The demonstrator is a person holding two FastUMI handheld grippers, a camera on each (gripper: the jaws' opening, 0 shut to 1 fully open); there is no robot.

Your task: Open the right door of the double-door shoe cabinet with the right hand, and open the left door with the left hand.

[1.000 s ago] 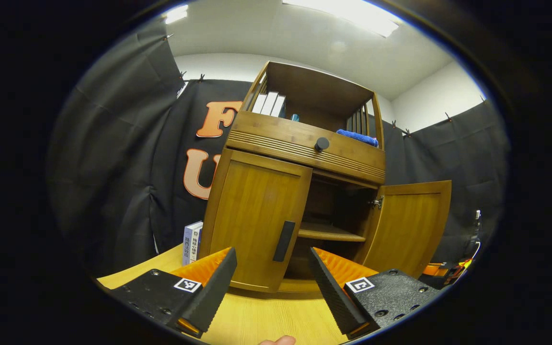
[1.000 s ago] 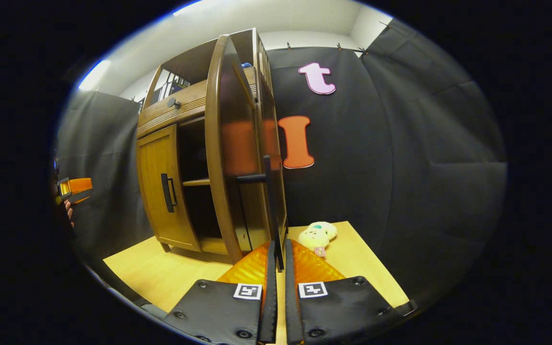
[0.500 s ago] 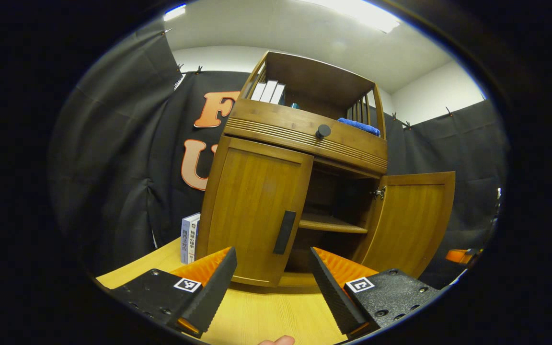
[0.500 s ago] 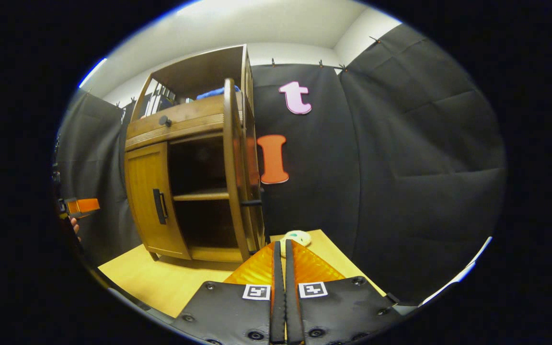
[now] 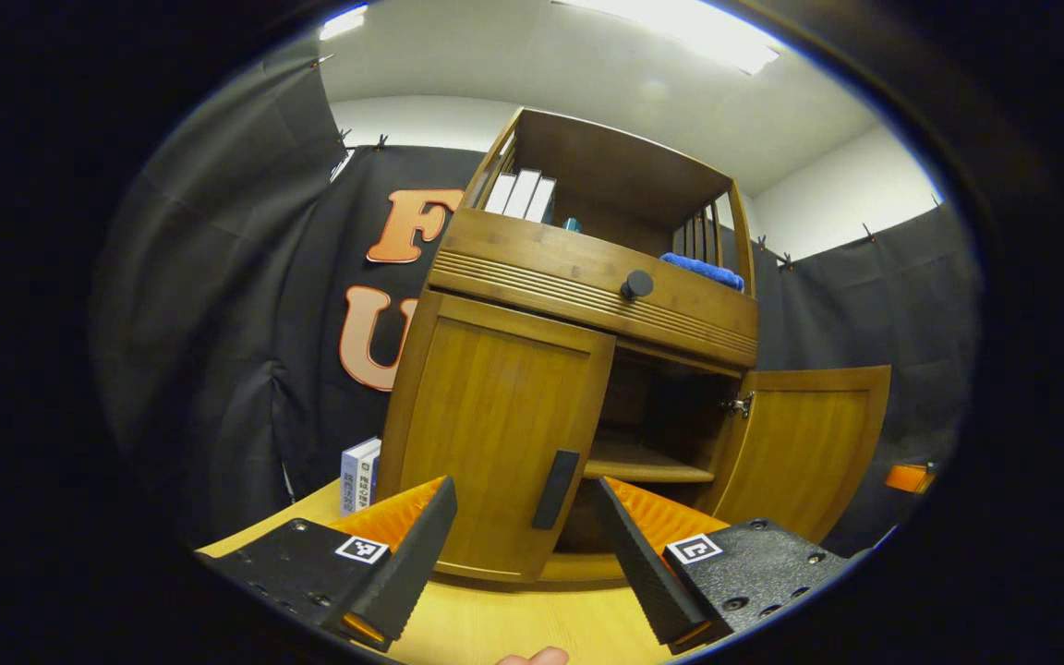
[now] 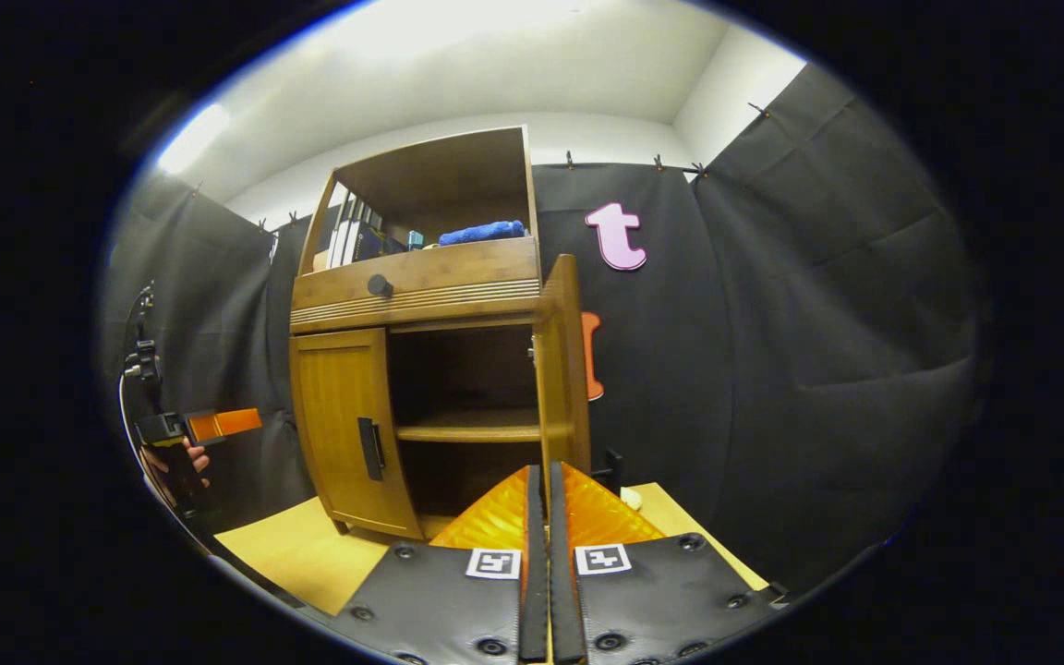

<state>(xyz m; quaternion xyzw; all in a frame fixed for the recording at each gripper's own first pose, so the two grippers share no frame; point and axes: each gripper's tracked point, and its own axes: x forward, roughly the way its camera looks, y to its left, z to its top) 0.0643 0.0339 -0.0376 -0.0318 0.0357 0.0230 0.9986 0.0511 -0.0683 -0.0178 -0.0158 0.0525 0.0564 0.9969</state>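
Right now I am holding my left gripper point(image 5: 521, 540) with its fingers spread wide, nothing between them, hovering above the wooden table point(image 5: 513, 628) just before the closed left door point(image 5: 495, 434) and its dark handle point(image 5: 555, 477). My right gripper point(image 6: 539, 554) is pressing its fingers together on nothing, while the right door point(image 6: 562, 369) is standing swung open on the shoe cabinet point(image 6: 417, 277).

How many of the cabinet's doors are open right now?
1. The right door is swung wide open; the left door is shut, with the left gripper open in front of its handle.
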